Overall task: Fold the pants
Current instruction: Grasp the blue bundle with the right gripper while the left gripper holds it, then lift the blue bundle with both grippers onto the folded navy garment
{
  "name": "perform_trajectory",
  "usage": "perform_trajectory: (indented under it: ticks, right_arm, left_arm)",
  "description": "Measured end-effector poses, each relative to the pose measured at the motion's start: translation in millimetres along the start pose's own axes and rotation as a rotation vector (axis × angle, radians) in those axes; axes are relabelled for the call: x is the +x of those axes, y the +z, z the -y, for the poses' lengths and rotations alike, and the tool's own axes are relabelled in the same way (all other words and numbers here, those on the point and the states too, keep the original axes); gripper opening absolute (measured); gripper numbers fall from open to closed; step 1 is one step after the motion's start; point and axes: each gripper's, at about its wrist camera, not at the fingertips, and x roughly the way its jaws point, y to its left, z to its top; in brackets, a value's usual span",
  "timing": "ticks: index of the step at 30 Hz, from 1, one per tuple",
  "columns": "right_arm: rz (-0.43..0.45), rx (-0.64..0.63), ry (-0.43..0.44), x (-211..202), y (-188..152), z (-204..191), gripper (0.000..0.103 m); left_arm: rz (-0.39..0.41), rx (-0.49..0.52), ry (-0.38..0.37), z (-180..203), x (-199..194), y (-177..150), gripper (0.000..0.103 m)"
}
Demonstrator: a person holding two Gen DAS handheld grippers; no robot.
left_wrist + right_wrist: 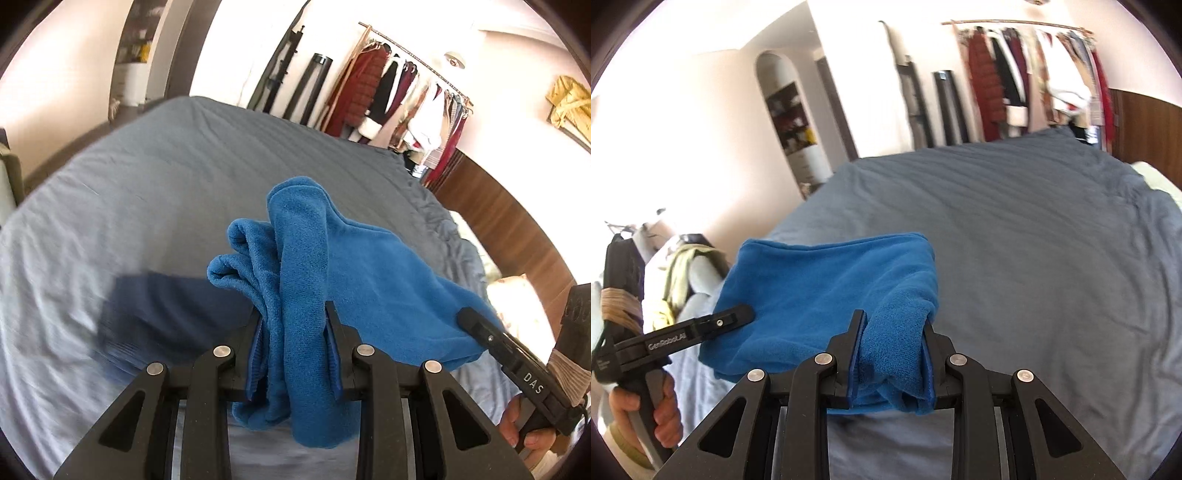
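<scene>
Blue fleece pants point(332, 266) hang in the air above a bed, stretched between both grippers. My left gripper point(293, 317) is shut on a bunched fold of the fabric, which spills over and below its jaws. In the right wrist view the pants point(820, 291) span leftward, and my right gripper point(895, 325) is shut on another bunched end. The right gripper point(476, 325) shows at the right of the left wrist view, clamped on the cloth's edge. The left gripper point(738, 315) appears at the left of the right wrist view, held by a hand point(666, 413).
The bed's grey-blue sheet point(155, 192) lies wrinkled below. A folded dark navy garment point(162, 317) lies on it at left. A clothes rack point(406, 96) with hanging garments stands beyond the bed. Pillows point(513, 299) sit at the right end, and a laundry pile point(679, 273) at the left.
</scene>
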Motion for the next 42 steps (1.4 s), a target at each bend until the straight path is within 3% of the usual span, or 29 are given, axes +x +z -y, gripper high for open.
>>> perform_trajectory:
  ticks: [9, 18, 23, 29, 34, 37, 39, 42]
  right_arm:
    - [0.021, -0.108, 0.018, 46, -14, -69, 0.027]
    - [-0.098, -0.172, -0.038, 76, -46, -76, 0.028]
    - [-0.172, -0.132, -0.065, 77, -56, -64, 0.030]
    - [-0.243, -0.113, -0.097, 73, -65, -56, 0.035]
    - [-0.216, -0.107, -0.209, 54, -59, -60, 0.040]
    - [-0.146, -0.130, -0.206, 39, -54, -63, 0.040]
    - [-0.154, -0.120, -0.184, 40, -53, -61, 0.040]
    - [-0.208, -0.053, -0.175, 50, -55, -52, 0.040]
  left_arm:
    - [-0.045, 0.073, 0.025, -67, 11, 16, 0.029]
    - [-0.148, 0.081, 0.031, -93, 43, -12, 0.032]
    - [-0.150, 0.113, 0.091, -86, 38, -12, 0.050]
    - [-0.150, 0.111, 0.142, -80, 24, -7, 0.052]
    - [-0.023, 0.096, 0.229, -69, -4, 8, 0.055]
    - [0.050, 0.133, 0.207, -53, -10, 20, 0.058]
    - [0.032, 0.151, 0.193, -47, 4, 30, 0.058]
    - [-0.020, 0.171, 0.230, -51, 35, 39, 0.055]
